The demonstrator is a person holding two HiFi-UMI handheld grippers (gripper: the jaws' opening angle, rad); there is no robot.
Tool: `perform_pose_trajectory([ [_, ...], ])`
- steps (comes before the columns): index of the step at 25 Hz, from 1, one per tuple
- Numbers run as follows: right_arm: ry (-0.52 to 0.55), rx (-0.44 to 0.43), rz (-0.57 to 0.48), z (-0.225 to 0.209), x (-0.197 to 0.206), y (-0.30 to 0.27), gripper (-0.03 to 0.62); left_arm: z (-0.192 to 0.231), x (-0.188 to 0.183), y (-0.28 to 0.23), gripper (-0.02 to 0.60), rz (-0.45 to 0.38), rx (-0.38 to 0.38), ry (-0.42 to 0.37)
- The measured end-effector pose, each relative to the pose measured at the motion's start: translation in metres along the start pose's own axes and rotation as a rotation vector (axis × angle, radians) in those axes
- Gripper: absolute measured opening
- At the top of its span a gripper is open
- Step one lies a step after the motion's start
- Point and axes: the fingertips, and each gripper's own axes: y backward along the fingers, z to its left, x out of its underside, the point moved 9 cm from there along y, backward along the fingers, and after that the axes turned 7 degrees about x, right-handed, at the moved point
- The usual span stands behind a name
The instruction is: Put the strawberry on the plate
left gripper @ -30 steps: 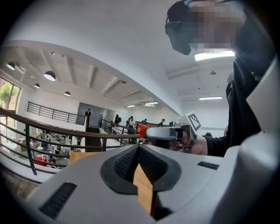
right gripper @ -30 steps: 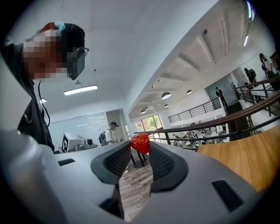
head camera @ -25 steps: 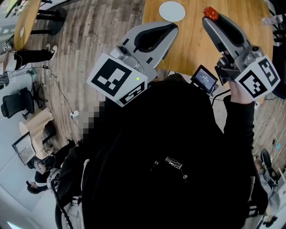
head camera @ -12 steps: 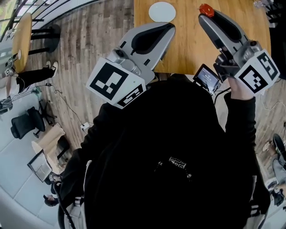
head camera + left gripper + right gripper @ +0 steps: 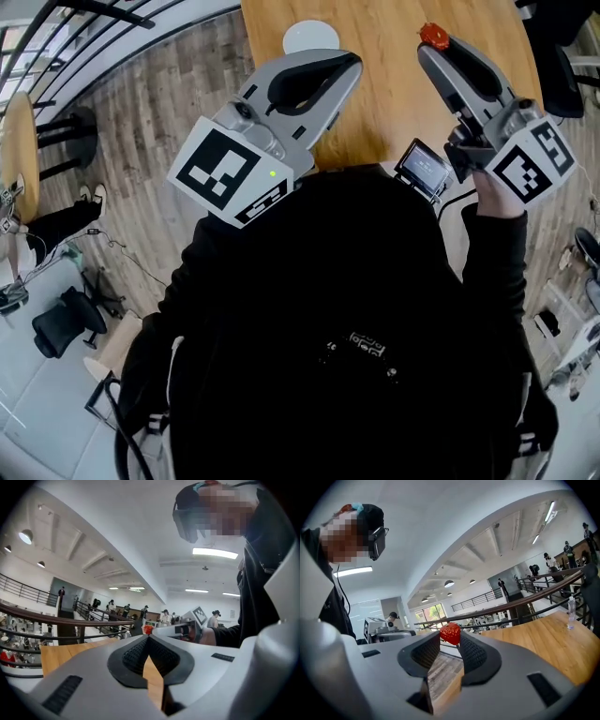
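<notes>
Pinching strawberry (image 5: 450, 633) w/ R hand-held gripper (image 5: 450, 638) above table (image 5: 394, 94); plate (image 5: 311, 37) apart.

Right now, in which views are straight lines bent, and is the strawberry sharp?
Right gripper view: the strawberry is sharp, the railing curves, the corners are black. Left gripper view: the same bending, a bright ceiling lamp. Head view: floor planks bend near the edges.
</notes>
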Motion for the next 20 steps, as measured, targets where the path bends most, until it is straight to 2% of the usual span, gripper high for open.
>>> perform_pose_trajectory([
  [3,0.022,0.029,0.019,0.001,-0.017,-0.003,0.140,0.000,-0.002,-0.016,0.006,0.082,0.135,-0.020],
  [5,0.027,0.043,0.037,0.010,-0.018,-0.014,0.140,0.006,0.004,-0.005,0.006,0.078,0.179,0.030],
  [7,0.020,0.068,0.053,0.017,-0.018,-0.019,0.140,0.012,0.006,0.005,0.006,0.056,0.204,0.090],
  [13,0.059,0.144,0.101,0.034,-0.021,-0.015,0.140,0.011,0.019,0.014,0.006,0.082,0.295,0.130],
  [16,0.063,0.156,0.113,0.033,-0.019,-0.022,0.140,0.020,0.028,0.015,0.006,0.109,0.313,0.149],
  [20,0.048,0.142,0.128,0.030,-0.015,-0.019,0.140,0.011,0.032,0.015,0.006,0.127,0.322,0.174],
])
